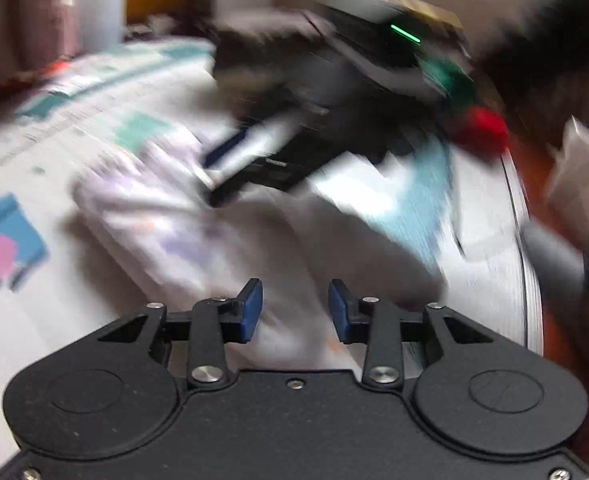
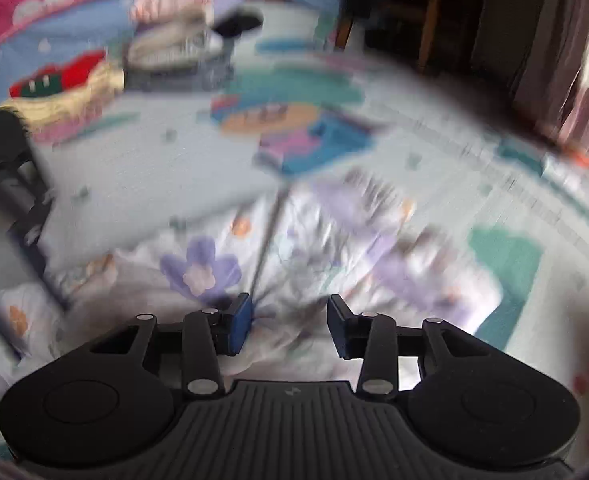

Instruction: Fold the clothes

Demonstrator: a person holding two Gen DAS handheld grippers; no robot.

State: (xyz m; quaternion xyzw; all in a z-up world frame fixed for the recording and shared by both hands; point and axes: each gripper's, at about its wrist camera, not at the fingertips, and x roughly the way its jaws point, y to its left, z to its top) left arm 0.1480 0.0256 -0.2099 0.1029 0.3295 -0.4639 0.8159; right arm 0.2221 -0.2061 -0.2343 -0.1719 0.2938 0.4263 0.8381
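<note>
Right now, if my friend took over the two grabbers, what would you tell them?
Left gripper: open, nothing between the fingers, over the white flowered garment.
Right gripper: open, holding nothing, just above the same garment.
The garment lies crumpled on the patterned bed cover. A stack of folded clothes sits at the far end in the right wrist view.
Done: some clothes look folded and stacked already.
Left: the flowered garment seems not yet folded neatly; the pictures are blurry, so check its edges before gripping.
</note>
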